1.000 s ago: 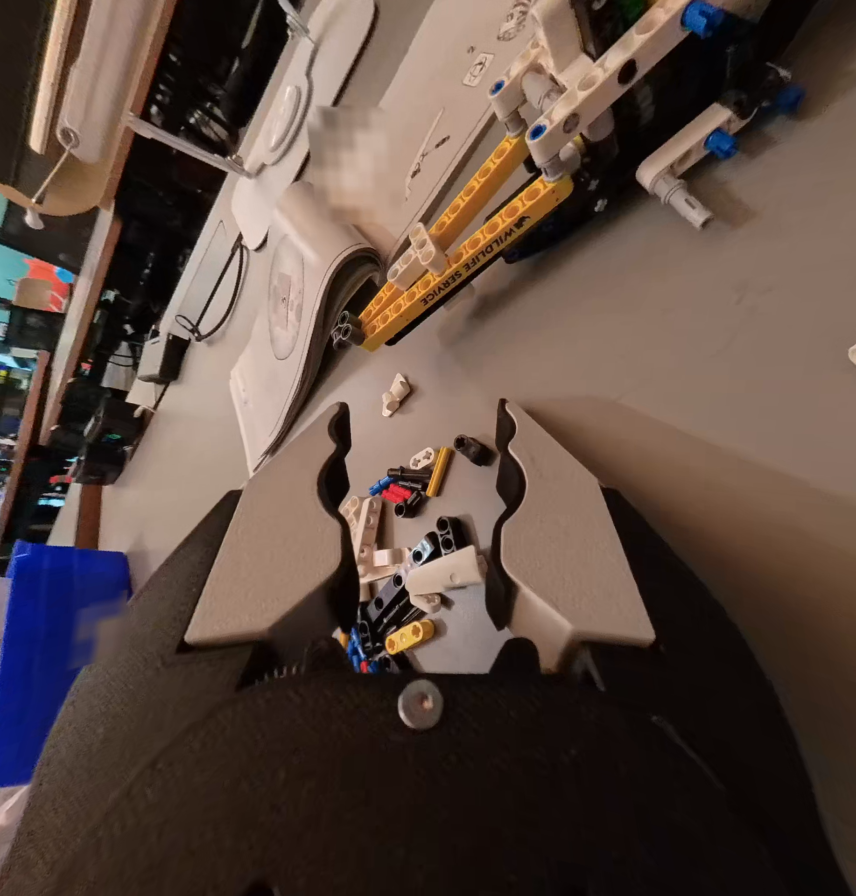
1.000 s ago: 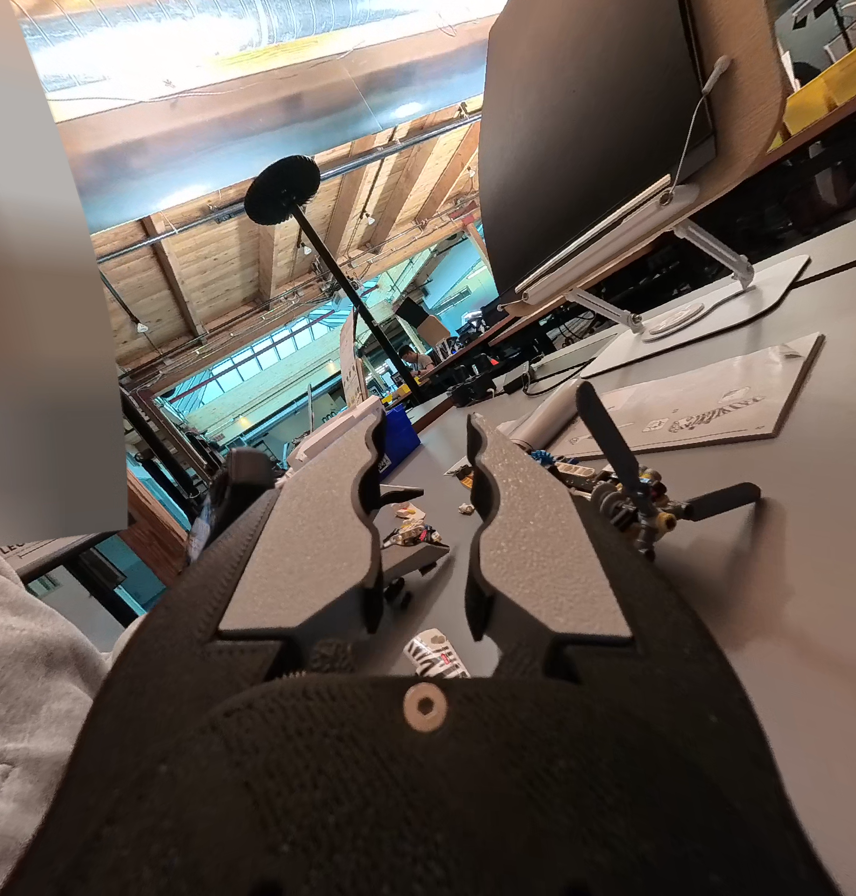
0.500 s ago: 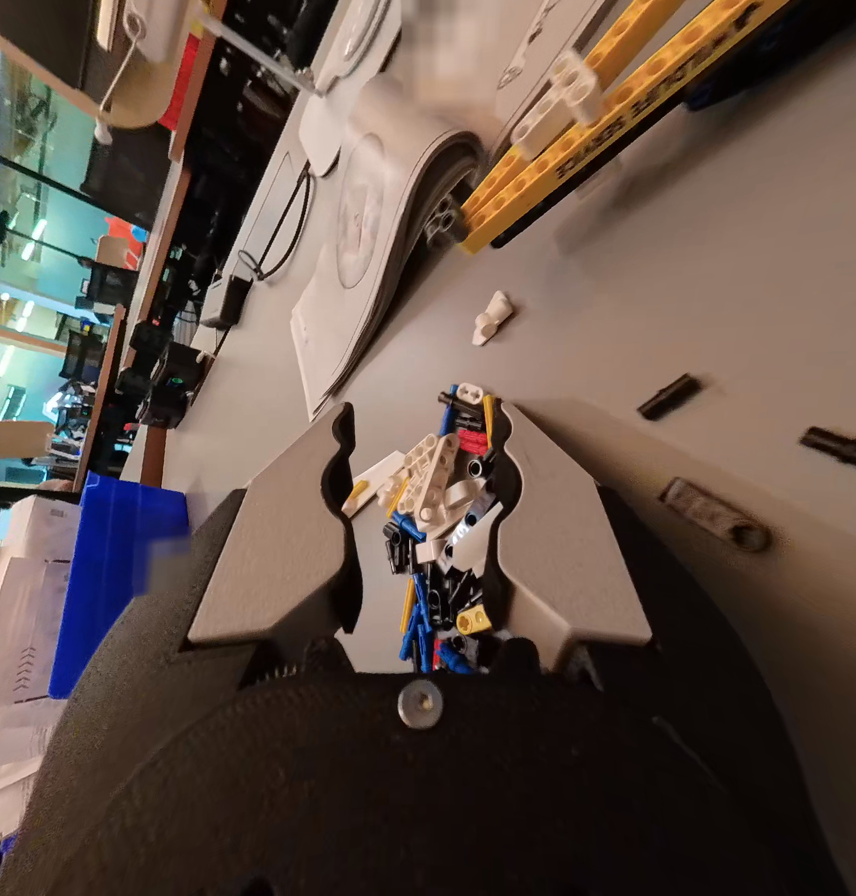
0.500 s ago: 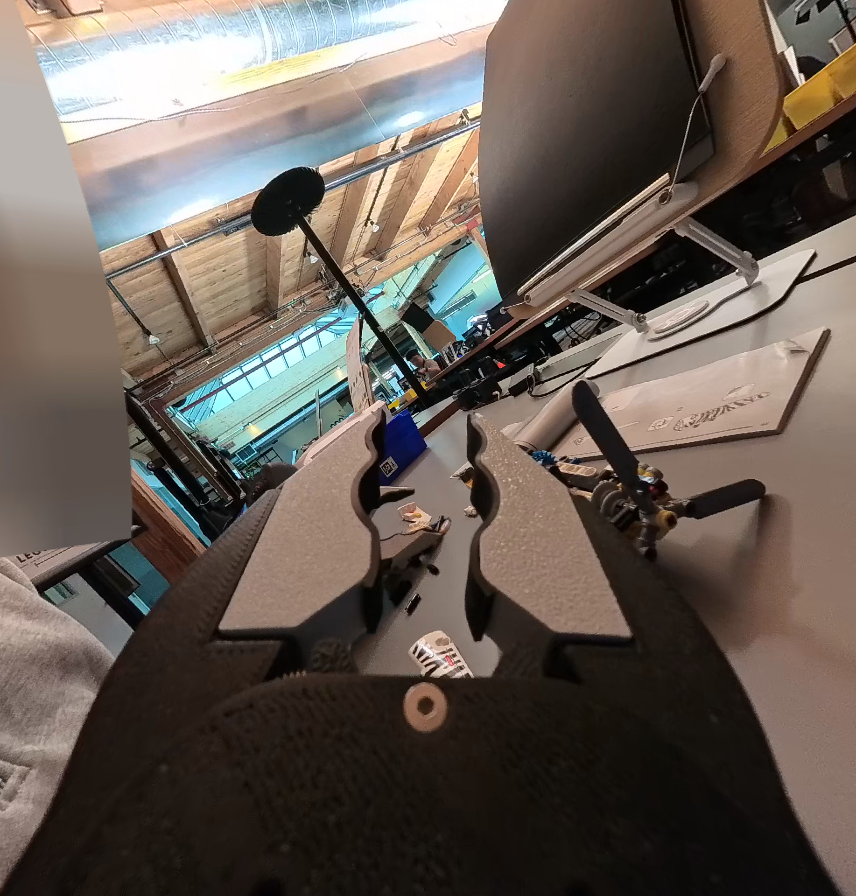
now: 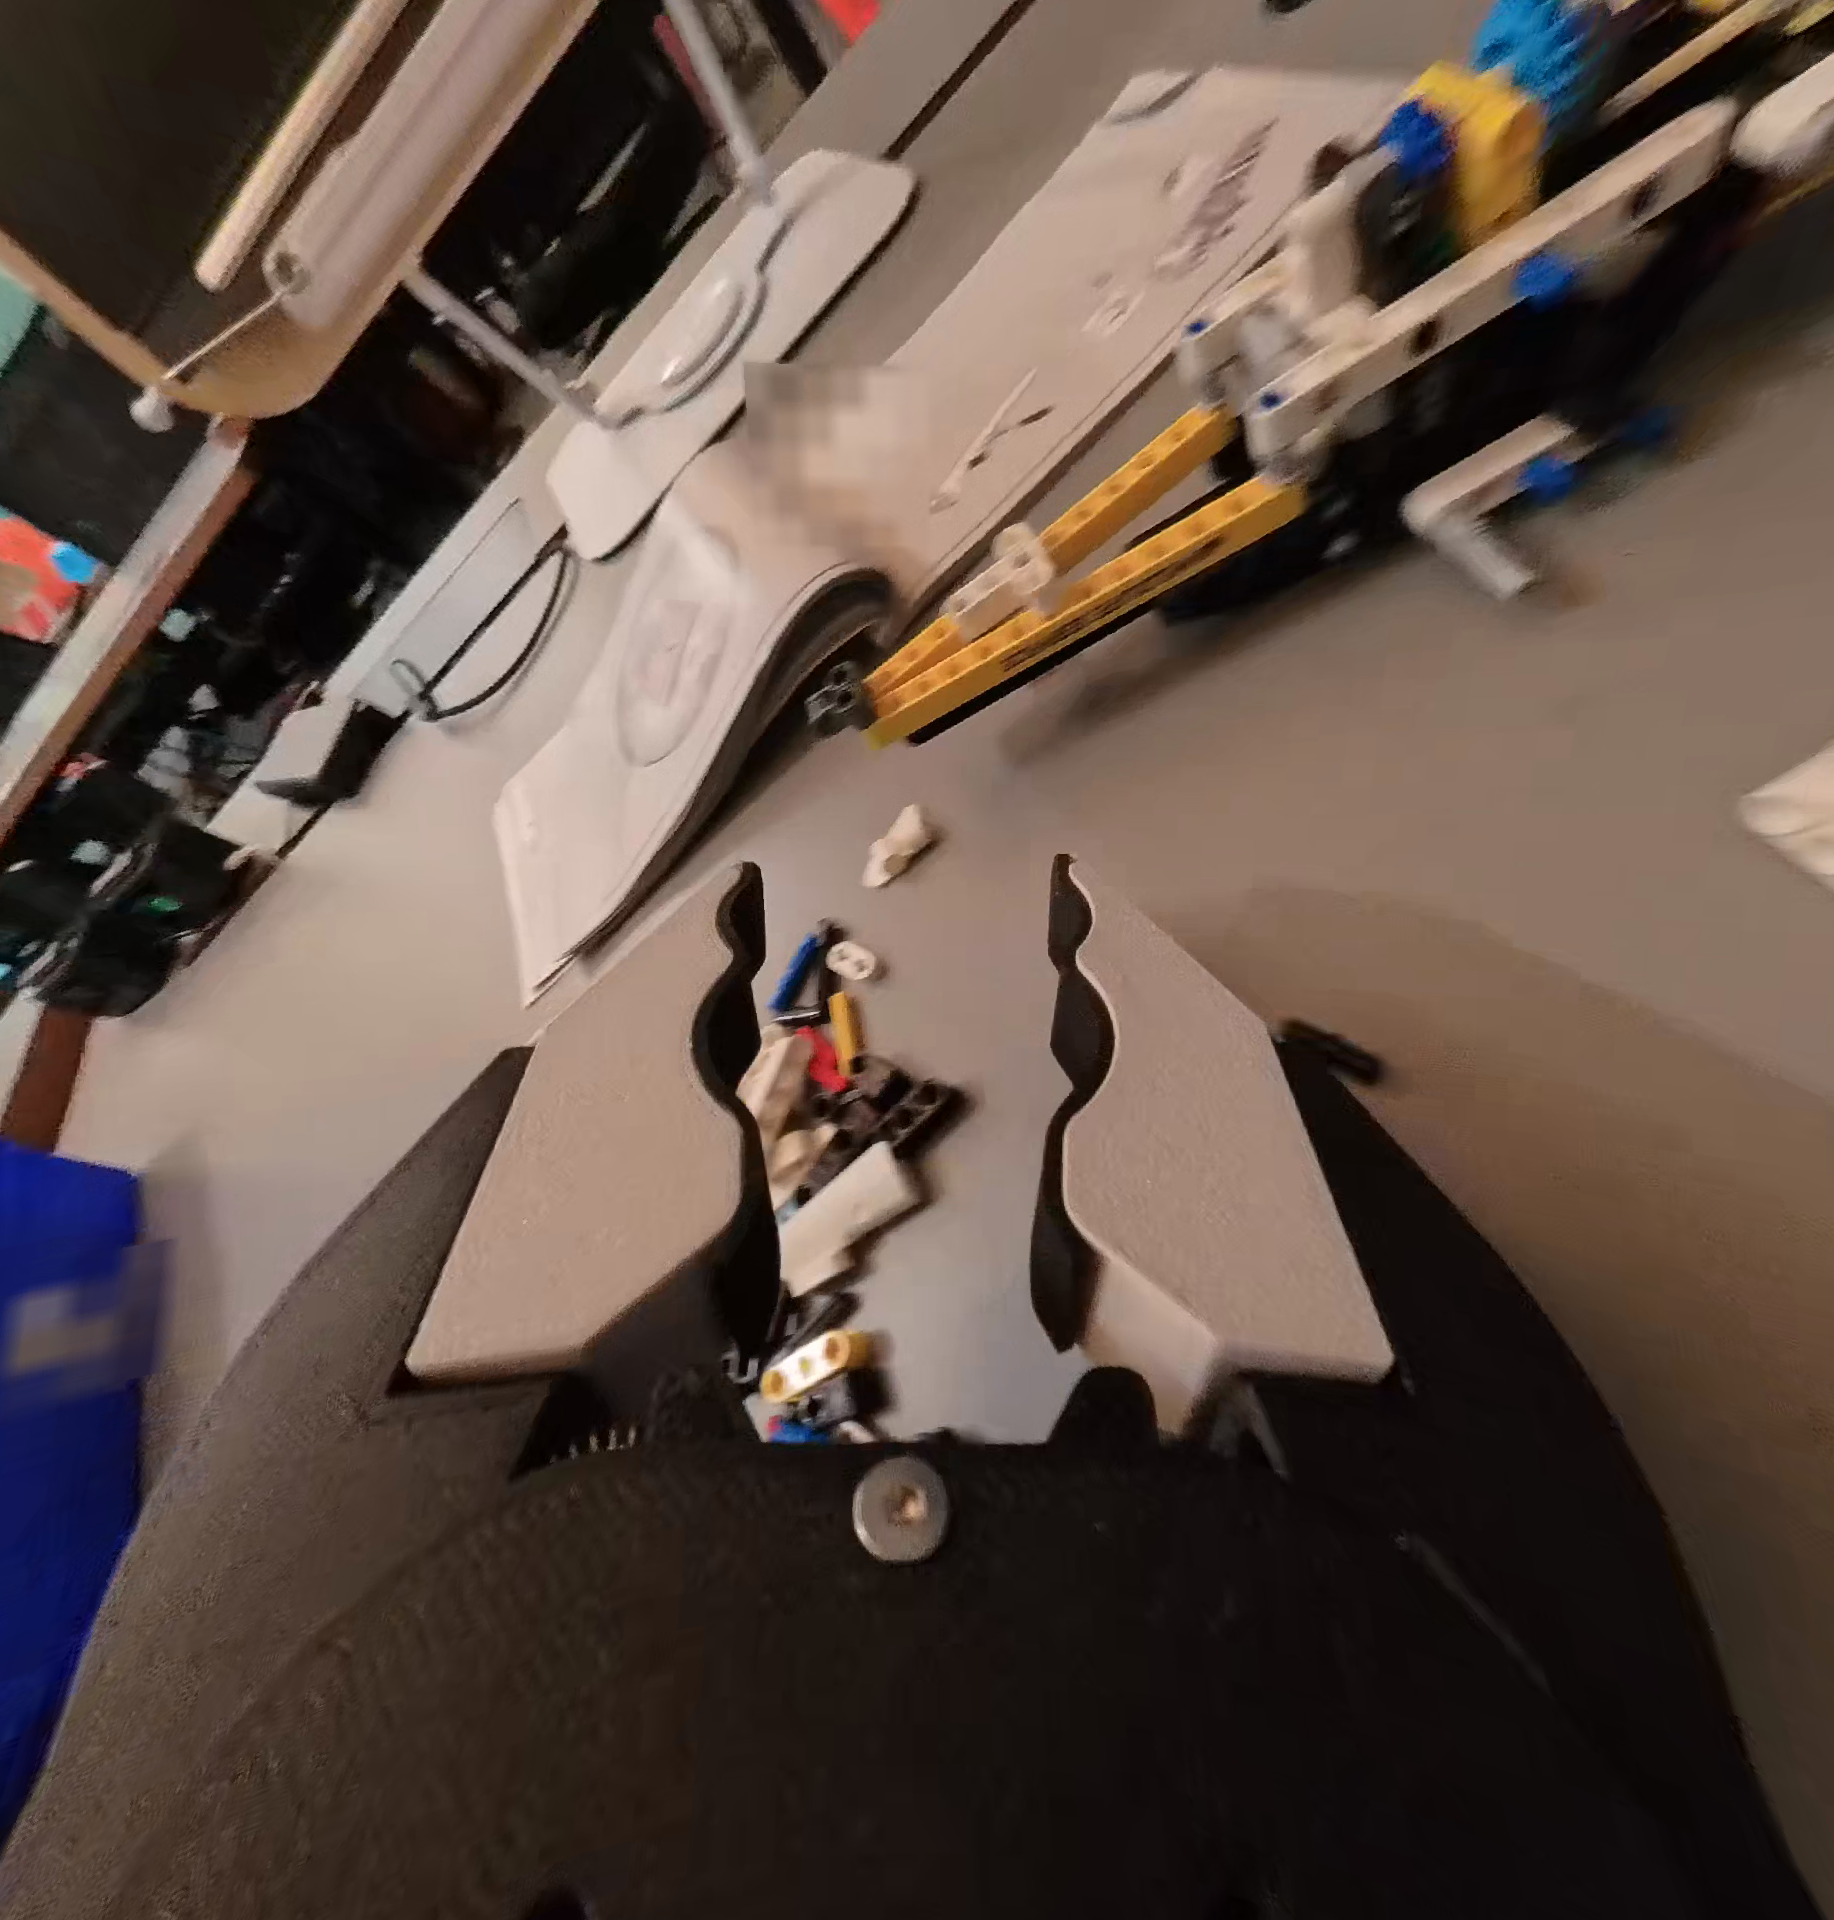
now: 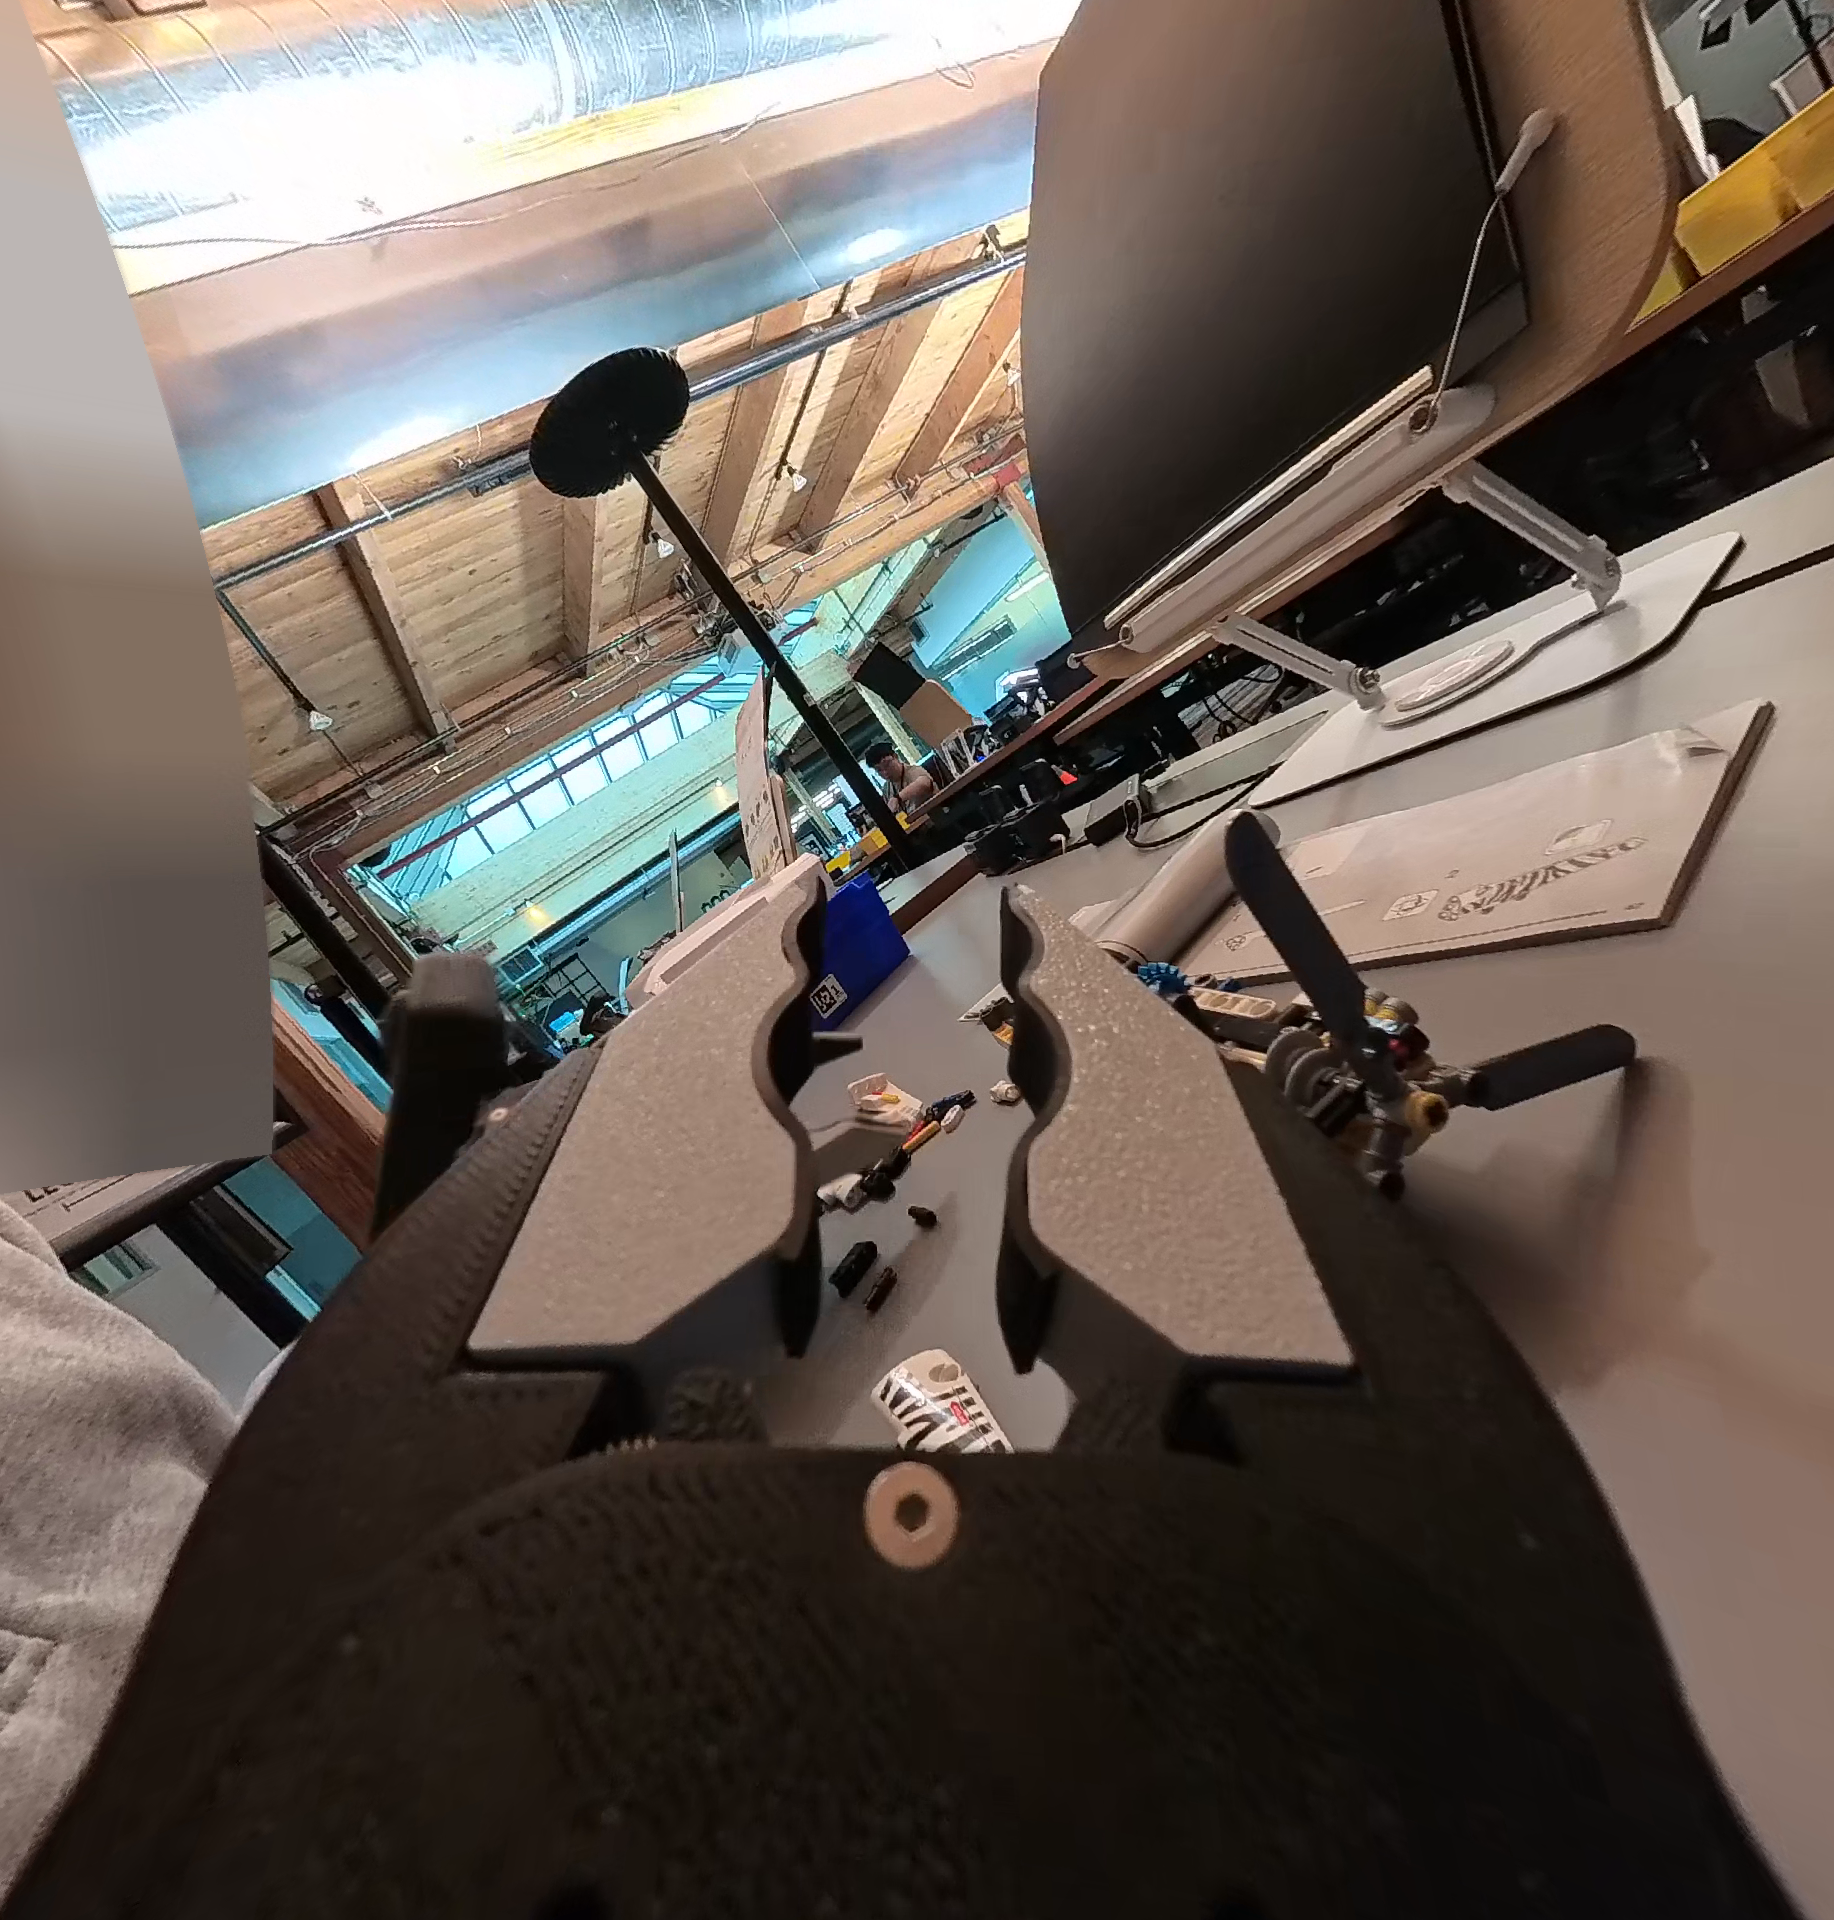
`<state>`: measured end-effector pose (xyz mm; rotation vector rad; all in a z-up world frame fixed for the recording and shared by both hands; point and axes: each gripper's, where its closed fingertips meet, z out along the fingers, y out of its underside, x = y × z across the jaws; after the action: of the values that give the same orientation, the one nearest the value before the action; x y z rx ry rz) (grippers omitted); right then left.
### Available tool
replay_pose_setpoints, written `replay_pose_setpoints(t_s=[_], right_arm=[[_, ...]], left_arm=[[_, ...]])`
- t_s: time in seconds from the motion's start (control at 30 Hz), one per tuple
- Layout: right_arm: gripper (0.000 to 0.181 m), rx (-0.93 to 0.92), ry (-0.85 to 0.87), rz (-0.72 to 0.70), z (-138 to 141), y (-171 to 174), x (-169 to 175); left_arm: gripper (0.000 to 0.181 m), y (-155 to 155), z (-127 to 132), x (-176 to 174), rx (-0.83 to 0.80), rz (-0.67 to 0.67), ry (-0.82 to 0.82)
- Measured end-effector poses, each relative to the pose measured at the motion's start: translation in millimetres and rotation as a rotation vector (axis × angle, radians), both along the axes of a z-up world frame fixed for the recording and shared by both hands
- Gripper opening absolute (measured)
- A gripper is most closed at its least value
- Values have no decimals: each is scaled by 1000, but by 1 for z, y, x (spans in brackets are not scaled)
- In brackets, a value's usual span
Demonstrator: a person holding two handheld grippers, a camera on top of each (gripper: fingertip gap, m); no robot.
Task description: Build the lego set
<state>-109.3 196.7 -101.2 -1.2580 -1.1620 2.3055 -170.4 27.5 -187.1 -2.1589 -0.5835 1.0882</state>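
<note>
Both tools are gaping empty as I'm watching. Only my left tool (image 5: pixel 905 914) is showing the loose pieces (image 5: pixel 840 1122); my right tool (image 6: pixel 913 935) is showing the propeller assembly (image 6: pixel 1339 1070).

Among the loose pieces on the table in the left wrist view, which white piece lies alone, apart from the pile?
The small white connector, lying alone on the bare table beyond the pile of loose pieces, toward the yellow beams.

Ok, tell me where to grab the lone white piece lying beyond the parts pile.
Pinch the lone white piece across its narrow middle, from above: it lies flat, clear of the pile. The left hand-held gripper is open nearby. Blur hides its finer shape.
</note>
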Motion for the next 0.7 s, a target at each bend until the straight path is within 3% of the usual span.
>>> replay_pose_setpoints(t_s=[0.2, 0.7], right_arm=[[31, -6, 2, 3, 0, 0, 1], [31, -22, 2, 7, 1, 1, 1]], left_arm=[[59, 22, -11, 16, -44, -48, 3], [51, 24, -21, 21, -184, -36, 101]])
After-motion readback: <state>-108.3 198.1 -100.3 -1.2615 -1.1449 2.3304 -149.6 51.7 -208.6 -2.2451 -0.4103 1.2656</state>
